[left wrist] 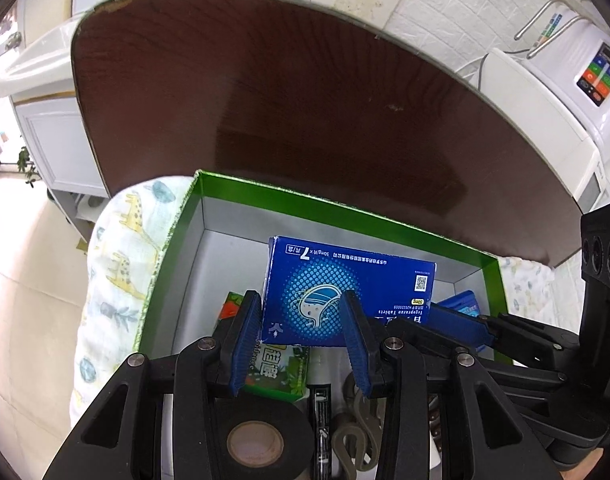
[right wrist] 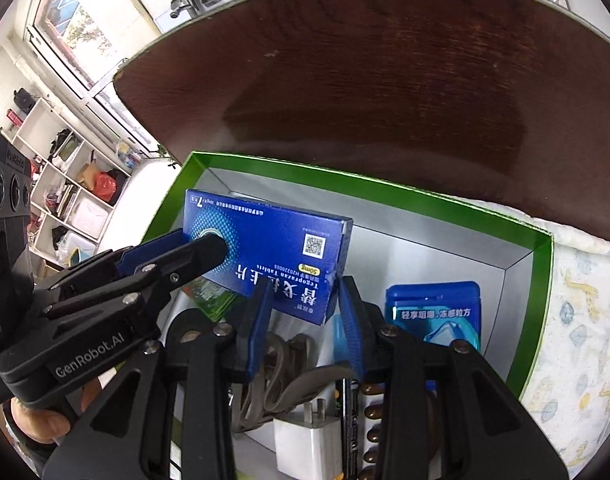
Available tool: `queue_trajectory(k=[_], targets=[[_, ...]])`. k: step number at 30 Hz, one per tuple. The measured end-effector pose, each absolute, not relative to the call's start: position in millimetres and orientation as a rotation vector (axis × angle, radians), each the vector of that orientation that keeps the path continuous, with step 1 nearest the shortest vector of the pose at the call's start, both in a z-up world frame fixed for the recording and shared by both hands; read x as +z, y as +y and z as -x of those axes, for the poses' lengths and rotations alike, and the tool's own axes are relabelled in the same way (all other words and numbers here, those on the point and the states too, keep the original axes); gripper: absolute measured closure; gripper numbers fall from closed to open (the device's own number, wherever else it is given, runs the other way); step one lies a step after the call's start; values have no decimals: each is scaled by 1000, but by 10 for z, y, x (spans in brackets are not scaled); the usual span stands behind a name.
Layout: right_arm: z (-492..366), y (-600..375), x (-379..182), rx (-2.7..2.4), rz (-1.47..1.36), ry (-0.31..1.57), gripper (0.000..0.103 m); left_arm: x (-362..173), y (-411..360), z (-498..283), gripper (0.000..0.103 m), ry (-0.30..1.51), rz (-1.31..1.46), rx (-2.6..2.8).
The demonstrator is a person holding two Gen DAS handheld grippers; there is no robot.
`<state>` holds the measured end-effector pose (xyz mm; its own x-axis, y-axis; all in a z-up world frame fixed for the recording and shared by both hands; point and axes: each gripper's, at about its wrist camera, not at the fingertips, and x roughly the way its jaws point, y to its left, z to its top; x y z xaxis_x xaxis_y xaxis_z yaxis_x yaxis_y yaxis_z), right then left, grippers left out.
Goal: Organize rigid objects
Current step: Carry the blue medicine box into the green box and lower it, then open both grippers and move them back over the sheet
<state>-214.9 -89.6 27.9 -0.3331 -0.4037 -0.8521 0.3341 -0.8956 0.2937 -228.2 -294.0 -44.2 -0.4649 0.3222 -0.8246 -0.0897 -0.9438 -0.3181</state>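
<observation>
A blue tablet box (left wrist: 345, 292) (right wrist: 273, 252) stands tilted inside a green-rimmed carton (left wrist: 209, 188) (right wrist: 385, 196) with a grey floor. My left gripper (left wrist: 301, 332) hovers over the box's near left part, jaws apart; in the right wrist view its fingers (right wrist: 193, 256) straddle the box's left end. My right gripper (right wrist: 305, 320) is at the box's near right corner, with gaps at both pads. It also shows in the left wrist view (left wrist: 457, 322). A blue gum pack (right wrist: 437, 316), green box (left wrist: 281, 368), black tape roll (left wrist: 257, 436), white charger (right wrist: 309, 440) and grey strap (right wrist: 281, 376) lie in the carton.
The carton sits on a giraffe-print cloth (left wrist: 121, 264) (right wrist: 585, 320) at the near edge of a round dark wooden table (left wrist: 305, 100) (right wrist: 385, 80). A white appliance (left wrist: 545, 92) stands right of the table, shelves (right wrist: 65, 200) to the left.
</observation>
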Motion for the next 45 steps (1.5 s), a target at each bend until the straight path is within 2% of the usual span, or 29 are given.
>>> queue_trajectory(k=[5,22,29,38,45], targets=[[2181,-871,208,-2244,-1494,-96,67,-555,-2941,2341,63,-369,1504,2457],[2149,-676,389,-2281,-1407,-131,68,-453,-2940,2317,63,-423,1506,2490],[2091,-539,454,-2275,-1388,-147,68,-242,-2848,2209,63,-415,1457,2509],[1873,11,687,-2359,-1313,-229,68,187,-2240,2054,63,-302,1331,2470],[1578,1055,759,-2490,-1308,-374,68,291,-1187,2008,63,-152,1302,2371]])
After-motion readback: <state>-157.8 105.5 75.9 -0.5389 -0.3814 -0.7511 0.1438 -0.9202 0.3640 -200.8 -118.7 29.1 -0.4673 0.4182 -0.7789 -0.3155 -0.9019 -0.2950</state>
